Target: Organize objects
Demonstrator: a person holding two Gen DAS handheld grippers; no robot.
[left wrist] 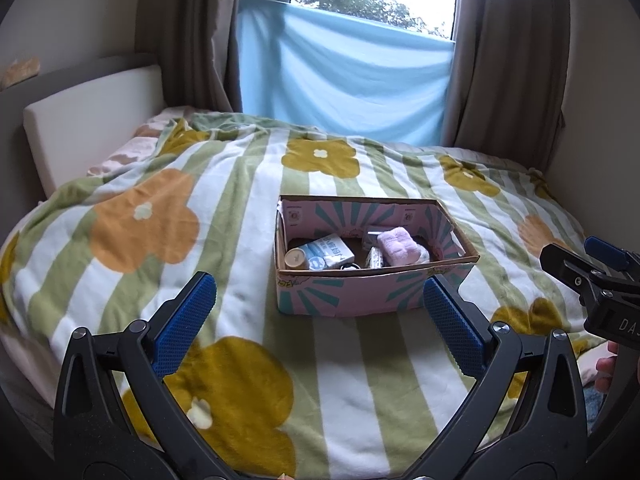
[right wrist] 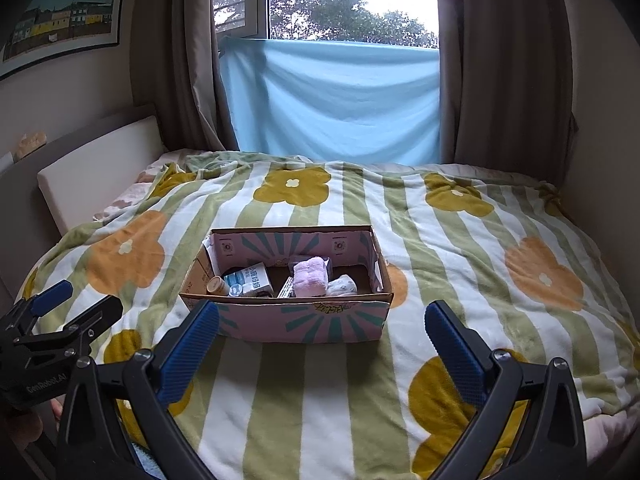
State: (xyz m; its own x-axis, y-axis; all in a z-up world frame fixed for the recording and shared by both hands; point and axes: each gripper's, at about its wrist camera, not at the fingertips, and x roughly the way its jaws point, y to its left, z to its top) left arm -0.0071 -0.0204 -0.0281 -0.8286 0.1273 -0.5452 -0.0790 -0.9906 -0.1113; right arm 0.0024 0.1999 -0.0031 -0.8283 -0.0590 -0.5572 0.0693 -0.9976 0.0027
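Box (left wrist: pixel 352 292): open-topped cardboard, pink with teal rays, on bed (left wrist: pixel 360 380).
Contents: pink cloth (left wrist: pixel 398 245), carton (left wrist: pixel 328 254).
Left hand-held gripper (left wrist: pixel 320 320): wide, empty.
Right hand-held gripper (right wrist: pixel 322 350): wide, empty.

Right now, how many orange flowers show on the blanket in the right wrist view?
3: one at the left, one at the right, one peeking out behind the box's right end. The box may hide more.
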